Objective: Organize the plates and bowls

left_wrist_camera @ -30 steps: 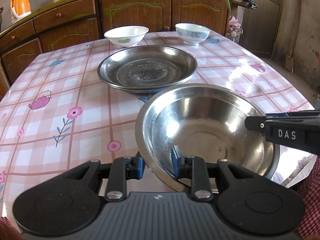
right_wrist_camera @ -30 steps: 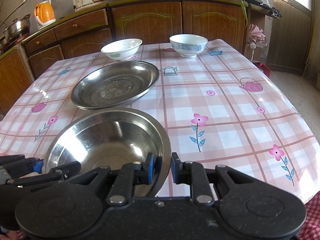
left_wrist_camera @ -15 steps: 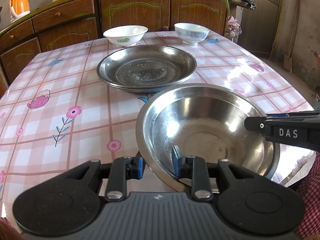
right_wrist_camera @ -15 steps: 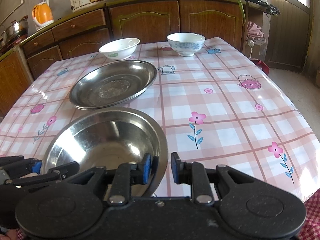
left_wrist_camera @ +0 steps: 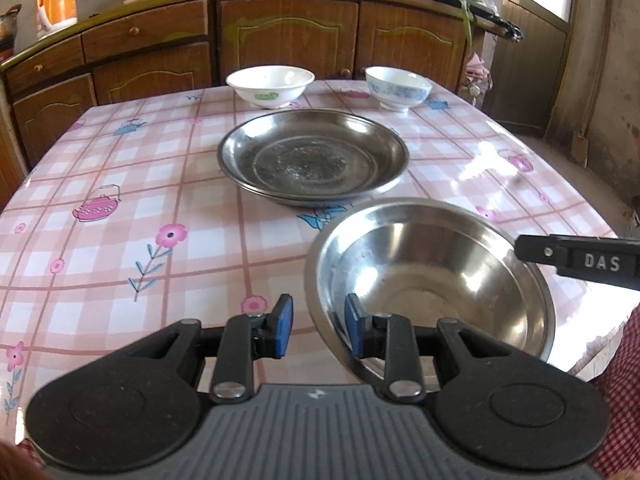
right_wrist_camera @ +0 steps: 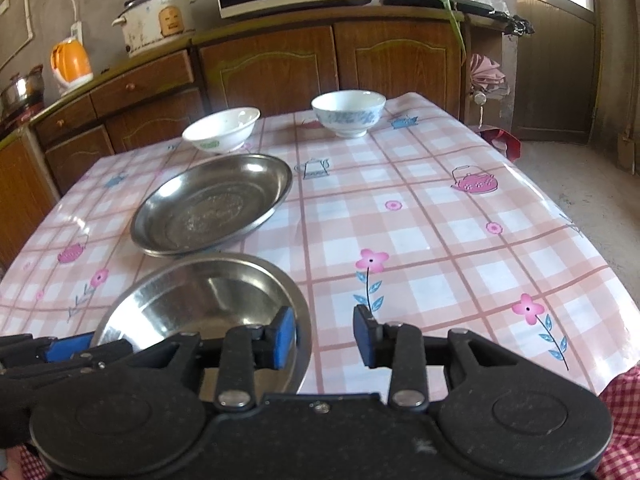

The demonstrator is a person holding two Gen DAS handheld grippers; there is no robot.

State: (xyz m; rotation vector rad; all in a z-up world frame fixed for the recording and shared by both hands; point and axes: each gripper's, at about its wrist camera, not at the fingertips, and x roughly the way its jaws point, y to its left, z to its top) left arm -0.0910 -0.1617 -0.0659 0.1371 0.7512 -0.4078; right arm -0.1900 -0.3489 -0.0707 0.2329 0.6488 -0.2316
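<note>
The step in hand looks like letting go of the steel bowl (left_wrist_camera: pixel 432 280), which sits on the checked tablecloth (left_wrist_camera: pixel 120 220) close to the table's near edge, in front of the person.

The left gripper (left_wrist_camera: pixel 319 308) straddles the bowl's near-left rim. Its jaws are only a little apart, with 1 blue pad inside the bowl and the other outside, and a strip of cloth shows between the outer pad and the rim, so nothing is clamped. The right gripper (right_wrist_camera: pixel 323 316) straddles the near-right rim. Its jaws have just been opening, and the outer pad stands clear of the metal.

To finish well, both jaws should spread until neither pad touches. Each gripper should then lift before drawing back, since a snagged rim could drag the bowl toward the edge.

The bowl is upright, empty, deep and shiny, with a thin rolled rim that would be slippery under the pads.

Just beyond it, near but apart, lies a wide shallow steel plate (left_wrist_camera: pixel 314 160), seemingly with a second rim under it. At the far edge stand 2 ceramic bowls, well apart: a white bowl (left_wrist_camera: pixel 270 86) with a green mark and a blue-patterned bowl (left_wrist_camera: pixel 398 88).
</note>
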